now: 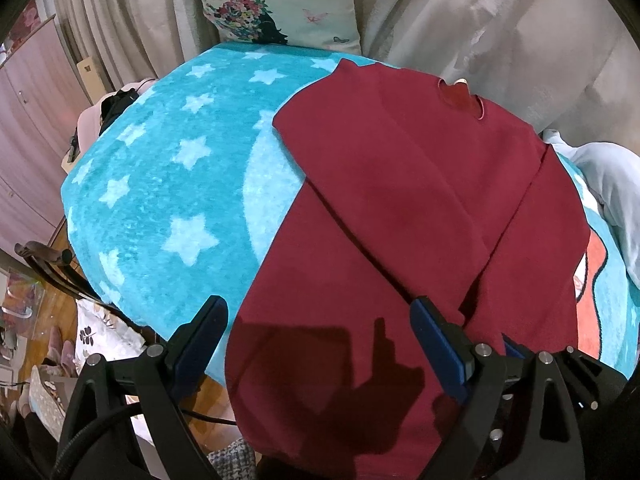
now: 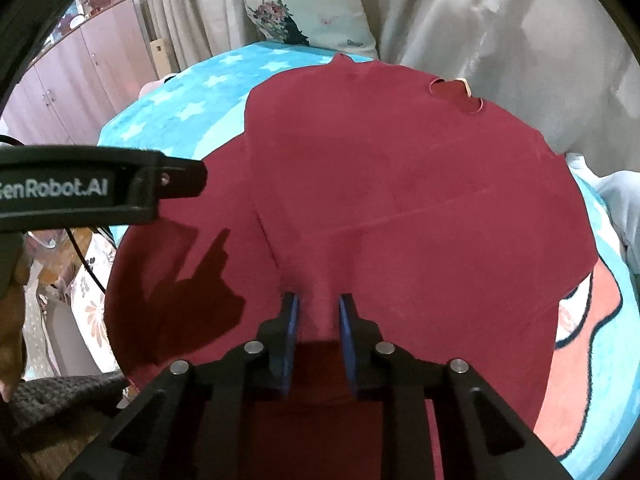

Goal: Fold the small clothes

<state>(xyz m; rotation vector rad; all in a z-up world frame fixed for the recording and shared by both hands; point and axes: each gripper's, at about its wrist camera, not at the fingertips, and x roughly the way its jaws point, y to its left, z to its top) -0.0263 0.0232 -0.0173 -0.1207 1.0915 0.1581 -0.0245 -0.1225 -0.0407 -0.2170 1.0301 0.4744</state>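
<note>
Turquoise star blanket (image 1: 168,184): maroon shirt (image 1: 400,184) flat (sleeves folded in); right tool (image 2: 319,308) pinching its fabric, left tool (image 1: 320,320) wide.

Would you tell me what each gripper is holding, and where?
The right gripper pinches a raised ridge near the red garment's near hem; the left gripper holds nothing.

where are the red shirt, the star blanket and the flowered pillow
red shirt (image 2: 400,184), right wrist view, middle of its flat front
star blanket (image 1: 168,184), left wrist view, starred part left of the shirt
flowered pillow (image 1: 280,4), left wrist view, its pale face
</note>
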